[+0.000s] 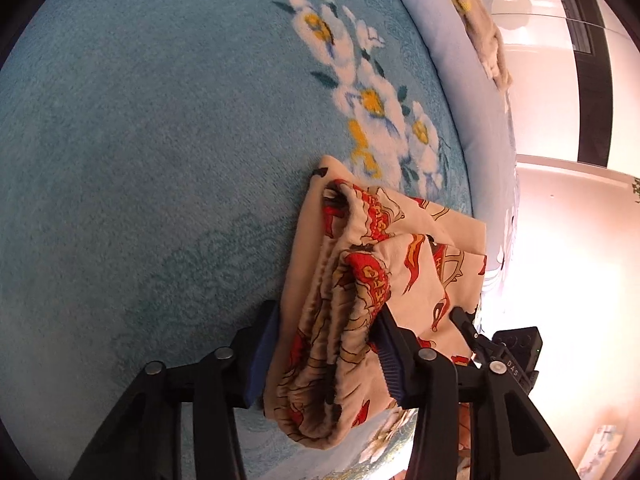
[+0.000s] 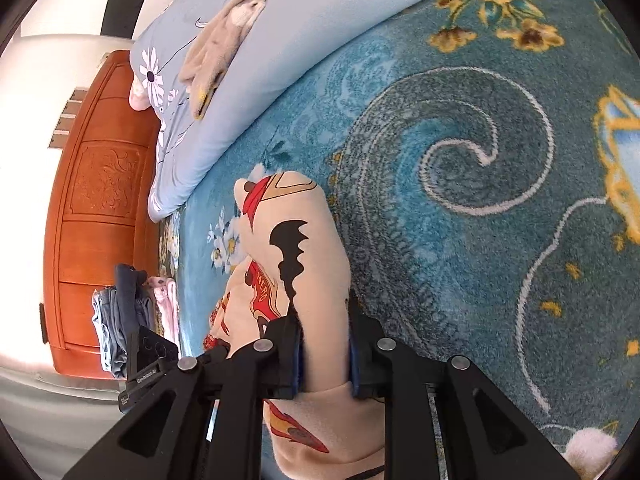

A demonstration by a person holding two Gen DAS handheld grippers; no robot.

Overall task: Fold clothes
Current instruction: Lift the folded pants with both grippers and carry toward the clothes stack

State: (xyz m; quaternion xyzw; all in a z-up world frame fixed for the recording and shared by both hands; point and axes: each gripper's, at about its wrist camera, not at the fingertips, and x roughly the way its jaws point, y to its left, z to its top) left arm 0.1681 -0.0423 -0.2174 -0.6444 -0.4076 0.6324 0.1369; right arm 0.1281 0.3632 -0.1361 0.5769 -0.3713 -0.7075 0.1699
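Note:
A peach garment (image 1: 384, 248) printed with red and black cartoon figures lies bunched on a blue floral blanket (image 1: 160, 140). My left gripper (image 1: 326, 320) is shut on a thick gathered fold of it, cloth filling the gap between the blue pads. In the right wrist view the same peach garment (image 2: 296, 248), showing a black bat print, runs between the fingers of my right gripper (image 2: 325, 340), which is shut on a flatter fold. The other gripper's tip (image 1: 464, 318) shows at the cloth's right edge in the left wrist view.
A light blue quilt (image 2: 304, 40) with a beige cloth (image 2: 228, 36) on it lies along the bed's far side. A wooden headboard (image 2: 100, 208) stands at left. Folded clothes (image 2: 128, 316) are stacked by the headboard. A fluffy white thing (image 2: 592, 450) sits at lower right.

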